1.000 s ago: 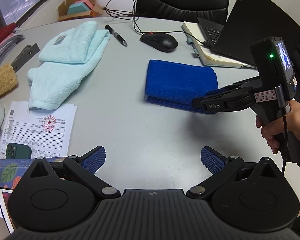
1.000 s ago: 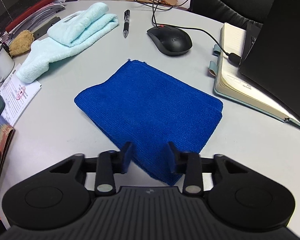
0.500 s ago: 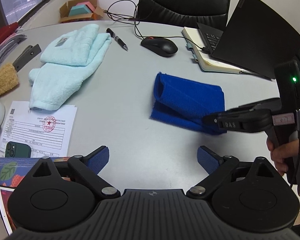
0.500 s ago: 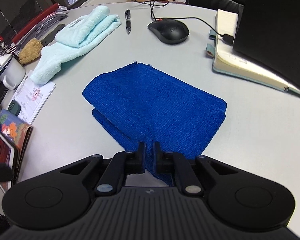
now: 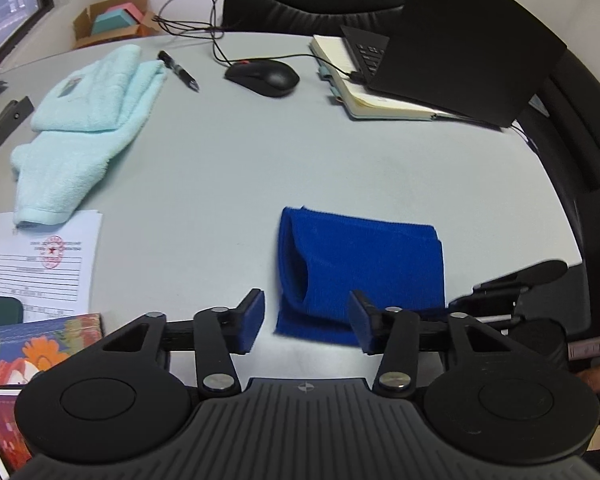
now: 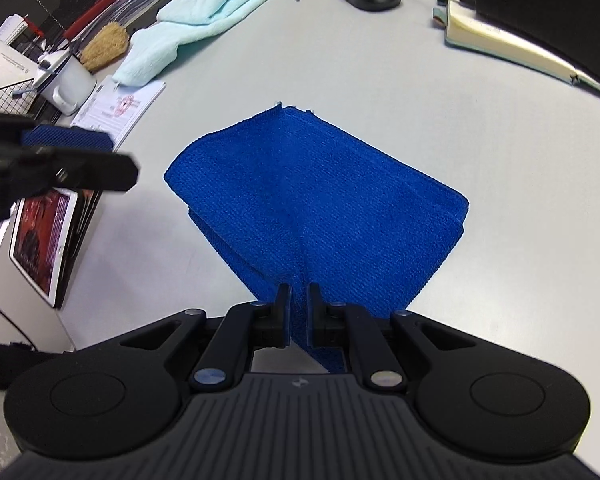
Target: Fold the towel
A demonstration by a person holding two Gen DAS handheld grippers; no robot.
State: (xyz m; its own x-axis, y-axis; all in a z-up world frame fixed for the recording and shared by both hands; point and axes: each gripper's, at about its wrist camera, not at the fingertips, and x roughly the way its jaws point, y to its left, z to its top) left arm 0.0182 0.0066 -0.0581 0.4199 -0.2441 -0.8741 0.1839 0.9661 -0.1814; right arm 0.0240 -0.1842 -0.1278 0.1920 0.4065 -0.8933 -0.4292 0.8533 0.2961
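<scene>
A folded blue towel point(image 5: 364, 264) lies on the grey table, its near edge between my left gripper's open fingers. My left gripper point(image 5: 306, 322) is open and empty, just short of the towel's near left corner. In the right wrist view the blue towel point(image 6: 312, 192) spreads ahead, and my right gripper point(image 6: 299, 314) is shut on its near corner, lifting it a little off the table. The left gripper's fingers point(image 6: 80, 168) show at the left of that view. The right gripper point(image 5: 508, 292) shows at the right of the left wrist view.
A light blue towel point(image 5: 84, 120) lies at the far left, with a pen point(image 5: 178, 70), mouse point(image 5: 264, 78), notebook point(image 5: 364, 92) and laptop point(image 5: 460, 44) at the back. Papers point(image 5: 40, 260), a phone point(image 5: 0, 312) and a tablet point(image 6: 40, 244) lie at the near left.
My right gripper has shut on the towel's near corner and pulled it toward the table's near edge. My left gripper has moved right and forward to the towel, its fingers narrower.
</scene>
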